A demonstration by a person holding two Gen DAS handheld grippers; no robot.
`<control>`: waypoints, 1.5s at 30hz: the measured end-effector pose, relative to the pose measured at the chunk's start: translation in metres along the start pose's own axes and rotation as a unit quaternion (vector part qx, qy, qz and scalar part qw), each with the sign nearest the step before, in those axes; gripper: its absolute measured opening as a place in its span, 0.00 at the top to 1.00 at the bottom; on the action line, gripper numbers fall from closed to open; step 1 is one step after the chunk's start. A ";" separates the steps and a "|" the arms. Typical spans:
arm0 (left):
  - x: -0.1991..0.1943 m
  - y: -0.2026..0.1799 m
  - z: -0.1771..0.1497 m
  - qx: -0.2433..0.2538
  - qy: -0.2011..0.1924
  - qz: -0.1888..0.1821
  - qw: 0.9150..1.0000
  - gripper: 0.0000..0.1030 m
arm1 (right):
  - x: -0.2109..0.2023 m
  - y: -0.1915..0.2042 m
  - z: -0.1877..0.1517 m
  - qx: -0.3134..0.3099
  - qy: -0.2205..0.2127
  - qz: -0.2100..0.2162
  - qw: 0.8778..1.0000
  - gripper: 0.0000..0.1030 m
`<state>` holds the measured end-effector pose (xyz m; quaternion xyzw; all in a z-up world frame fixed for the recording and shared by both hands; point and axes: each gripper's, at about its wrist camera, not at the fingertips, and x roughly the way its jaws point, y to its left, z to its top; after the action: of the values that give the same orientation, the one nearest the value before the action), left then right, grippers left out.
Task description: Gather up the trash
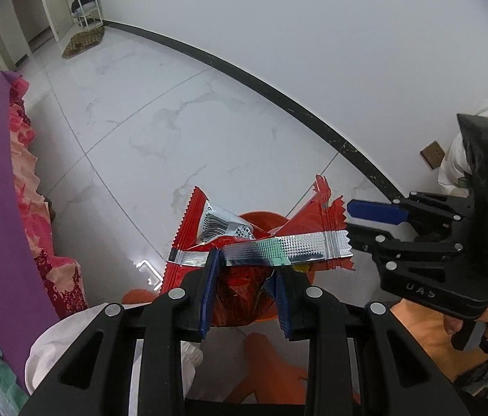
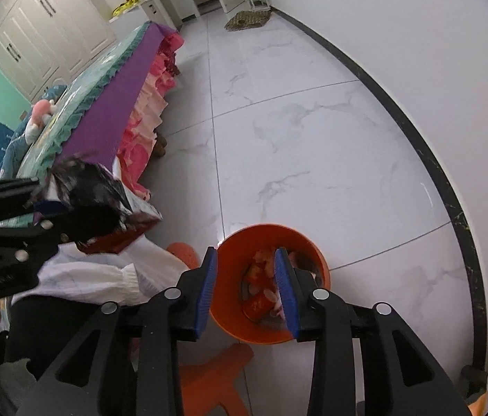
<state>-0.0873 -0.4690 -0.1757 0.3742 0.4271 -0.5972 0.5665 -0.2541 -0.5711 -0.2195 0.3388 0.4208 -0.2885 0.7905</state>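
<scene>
Left tongs: blue pads closed on a red wrapper, whose crumpled body sits between them while its silver seam and torn ends fan out ahead and to both sides. The orange bin lies directly below and beyond the wrapper, largely hidden by it in the left view. Right tongs: parted and holding nothing, poised over the bin, which already contains red and pale scraps. In the left view these tongs stand just right of the wrapper's seam end. To release well, centre the wrapper over the bin's mouth, lower it near the rim, then open the pads fully; the wide, light foil may catch the rim or drift to the floor.
</scene>
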 end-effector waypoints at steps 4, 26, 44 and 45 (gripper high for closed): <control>0.007 -0.007 0.004 0.011 0.005 -0.006 1.000 0.69 | -0.005 -0.006 0.001 0.009 -0.007 -0.008 1.000 0.66; 0.032 -0.021 0.015 0.045 0.020 0.004 0.999 0.33 | -0.009 -0.021 0.002 0.028 -0.008 -0.021 0.999 0.66; -0.061 0.012 -0.006 -0.022 -0.092 0.059 0.994 0.33 | -0.058 0.061 0.029 -0.046 -0.083 0.014 0.995 0.60; -0.068 0.015 -0.009 -0.030 -0.099 0.064 0.993 0.32 | -0.062 0.071 0.031 -0.056 -0.090 0.019 0.994 0.59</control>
<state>-0.0678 -0.4362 -0.1172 0.3222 0.3617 -0.5809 0.6541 -0.2167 -0.5418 -0.1326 0.2746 0.3570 -0.2787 0.8482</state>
